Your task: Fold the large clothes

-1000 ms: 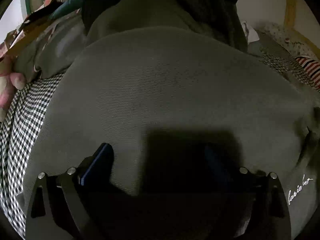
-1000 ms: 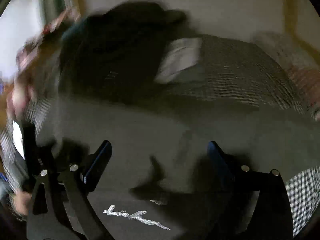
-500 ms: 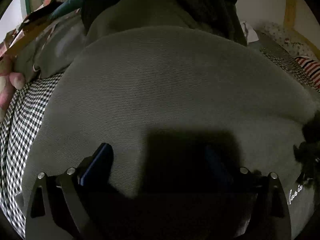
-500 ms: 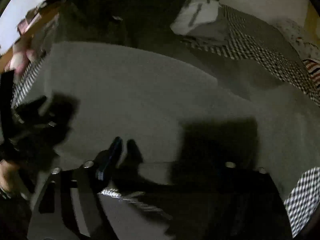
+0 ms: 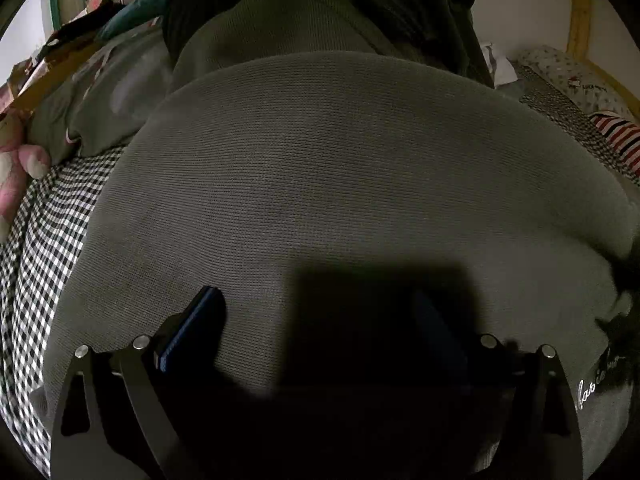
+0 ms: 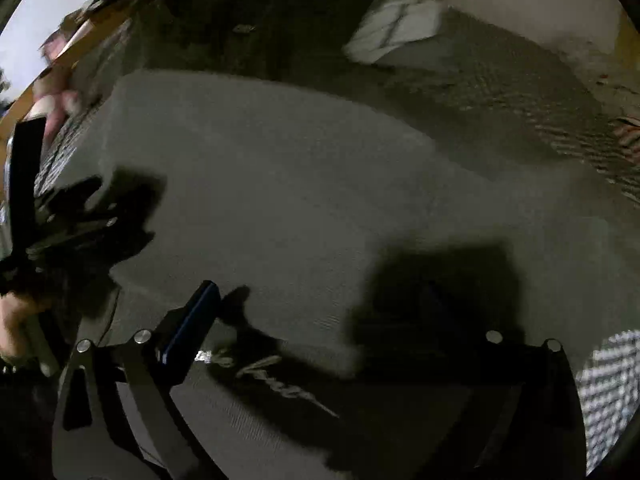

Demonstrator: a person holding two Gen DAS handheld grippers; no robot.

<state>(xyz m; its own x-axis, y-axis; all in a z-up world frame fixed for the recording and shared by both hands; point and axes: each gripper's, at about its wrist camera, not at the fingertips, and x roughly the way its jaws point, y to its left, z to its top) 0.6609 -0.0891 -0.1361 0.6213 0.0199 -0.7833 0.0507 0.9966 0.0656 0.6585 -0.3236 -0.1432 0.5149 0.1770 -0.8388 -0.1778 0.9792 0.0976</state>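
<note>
Directly under both sets of tongs lies the grey knit sweater [image 5: 340,168], folded, its long axis running across their fingers. The left gripper [image 5: 320,332] and right gripper [image 6: 320,320] both stand wide, holding nothing (right fingers in shadow). Farther out, the checked bedsheet [image 5: 48,232] shows beside the left one, which is nearer the fold's end

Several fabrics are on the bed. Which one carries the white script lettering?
The grey knit sweater, spread flat under both tools; its lettering sits near the front edge. The checked sheet and the striped cloth carry only patterns.
</note>
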